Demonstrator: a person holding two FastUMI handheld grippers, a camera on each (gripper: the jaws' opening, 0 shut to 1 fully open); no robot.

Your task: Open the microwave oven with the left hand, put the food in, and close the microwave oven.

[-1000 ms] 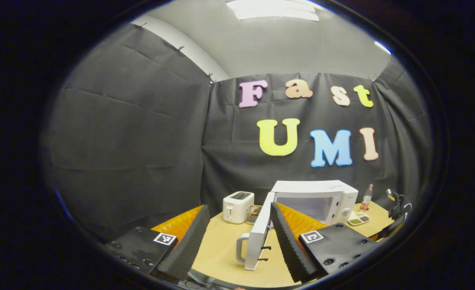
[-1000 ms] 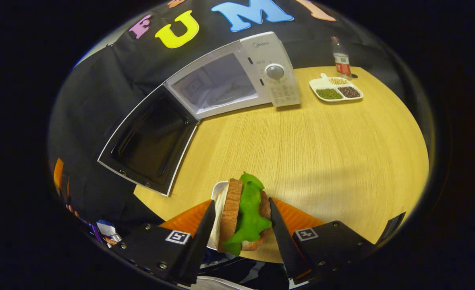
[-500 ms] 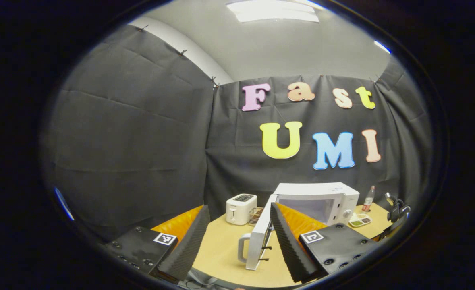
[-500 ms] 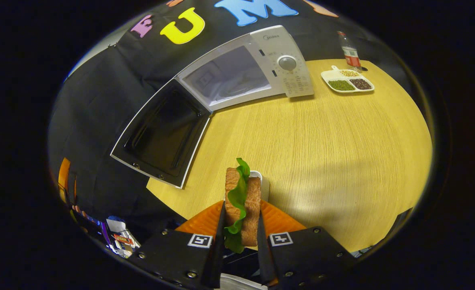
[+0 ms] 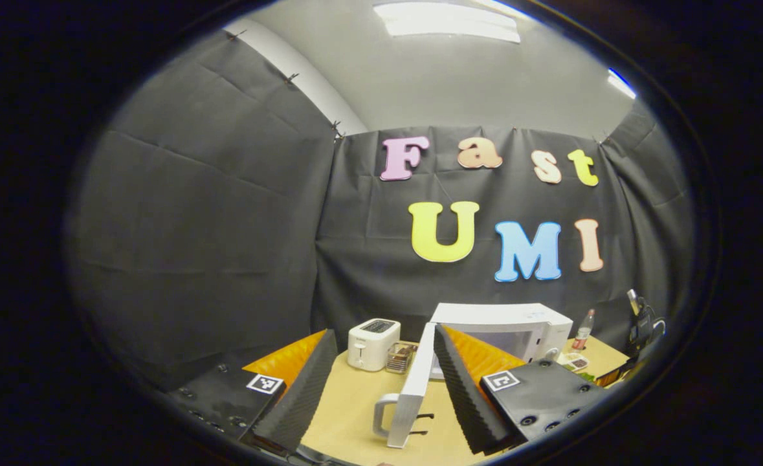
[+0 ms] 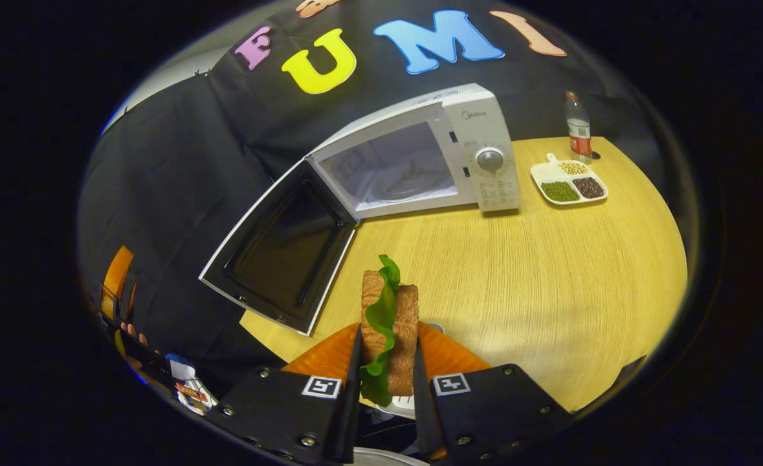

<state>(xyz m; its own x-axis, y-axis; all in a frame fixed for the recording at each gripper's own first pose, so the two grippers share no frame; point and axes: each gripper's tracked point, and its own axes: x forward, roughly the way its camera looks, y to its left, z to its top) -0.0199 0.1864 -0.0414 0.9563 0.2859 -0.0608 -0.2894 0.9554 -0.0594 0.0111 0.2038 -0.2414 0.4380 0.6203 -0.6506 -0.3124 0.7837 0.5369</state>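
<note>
Black cloth walls close in the booth behind a round, pale wooden table (image 6: pixel 549 272), the largest thing on which everything stands. Toward twelve o'clock in the right gripper view sits the white box-shaped microwave oven (image 6: pixel 420 162), its cavity bare and lit, and its dark-windowed door (image 6: pixel 284 252) swung fully out toward nine o'clock. In the left gripper view that same door (image 5: pixel 413 382) stands edge-on with its looped handle toward the camera, and a small white toaster (image 5: pixel 372 334) sits at about eleven o'clock from it. At two o'clock from the oven lie a white divided dish of beans (image 6: pixel 569 182) and a clear plastic bottle with a red label (image 6: pixel 578 126).

Smallest is the food: a brown-bread sandwich with a green lettuce leaf (image 6: pixel 387 323), clamped upright between the fingers of the right gripper (image 6: pixel 384 395), which press on both bread faces, above a white plate edge at six o'clock. The left gripper (image 5: pixel 381 382) stands wide apart and holds nothing, hovering short of the door.

Judged from this, the carry into the oven is the step in hand. Done well, it means keeping the squeeze steady so the bread does not slip, steering toward twelve o'clock clear of the door's edge, and entering the cavity low and level before letting go.
</note>
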